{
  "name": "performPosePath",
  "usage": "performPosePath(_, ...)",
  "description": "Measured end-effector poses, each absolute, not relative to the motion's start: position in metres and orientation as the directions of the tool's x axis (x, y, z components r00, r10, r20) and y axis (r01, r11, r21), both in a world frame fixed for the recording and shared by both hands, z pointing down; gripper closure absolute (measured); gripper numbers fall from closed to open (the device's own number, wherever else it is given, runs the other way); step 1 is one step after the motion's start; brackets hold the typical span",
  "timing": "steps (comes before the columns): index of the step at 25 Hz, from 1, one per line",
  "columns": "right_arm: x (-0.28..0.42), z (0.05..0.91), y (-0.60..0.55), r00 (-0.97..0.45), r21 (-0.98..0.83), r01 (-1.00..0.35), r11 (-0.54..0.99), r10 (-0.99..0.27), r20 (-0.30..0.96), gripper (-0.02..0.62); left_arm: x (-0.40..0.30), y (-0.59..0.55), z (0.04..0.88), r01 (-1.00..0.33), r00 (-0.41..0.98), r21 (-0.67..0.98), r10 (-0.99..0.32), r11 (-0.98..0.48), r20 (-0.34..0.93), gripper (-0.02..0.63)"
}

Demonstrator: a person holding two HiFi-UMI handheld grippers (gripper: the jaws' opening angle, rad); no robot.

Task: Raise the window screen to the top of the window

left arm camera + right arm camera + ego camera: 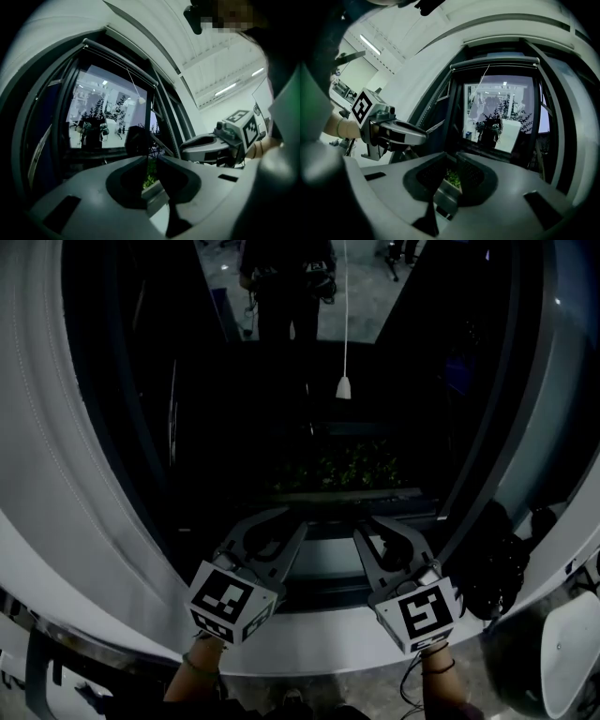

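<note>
**Head view.** The left gripper [298,521] and right gripper [361,524] lie side by side over the pale sill [319,563]. Their tips are close together and aimed into the dark window. A horizontal rail [361,495] crosses just beyond both tips, with plants [352,465] behind it. Whether this rail is the bottom bar of the window screen or part of the frame cannot be told. A pull cord [346,324] hangs vertically and ends in a pale knob [344,387]. The knob is well apart from both grippers, ahead of and above them, and nearer the right gripper's line.

**Left gripper view.** The left gripper [151,158] has its jaws a narrow slit apart with nothing held. Greenery and the sill edge show through the gap. The right gripper [206,144] lies alongside. Only the gripper views show the head of the opening, where a dark housing bar [119,61] runs across it. The cord drops from this bar to the knob [140,100], high above the jaws. The screen probably sits rolled at or near the bar, since the panes below look unobstructed.

**Right gripper view.** The right gripper [451,157] likewise has its jaws slightly parted and empty. The left gripper [401,133] is beside it. The housing bar [492,63] spans the top of the window, its long axis horizontal. The coming move probably calls for an upward reach.
</note>
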State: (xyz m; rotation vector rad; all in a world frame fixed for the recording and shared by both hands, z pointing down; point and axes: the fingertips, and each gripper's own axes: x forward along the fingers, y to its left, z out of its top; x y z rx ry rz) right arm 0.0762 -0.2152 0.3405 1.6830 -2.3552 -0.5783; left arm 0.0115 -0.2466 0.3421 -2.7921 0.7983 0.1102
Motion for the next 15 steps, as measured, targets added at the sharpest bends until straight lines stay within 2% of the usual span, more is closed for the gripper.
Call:
performPosePath(7, 0.099, 0.398, -0.127, -0.338, 0.313, -0.893, 0.323, -0.941, 0.010, 0.532, 0.019, -0.156, 0.398, -0.582, 0.812, -0.157, -0.581, -0.798, -0.058, 0.541)
performPosePath(15, 0.119, 0.456, 0.024, -0.411, 0.215, -0.889, 0.404, -0.911, 0.012, 0.532, 0.045, -0.002, 0.465, -0.680, 0.732, 0.031, -0.681, -0.733, -0.023, 0.541)
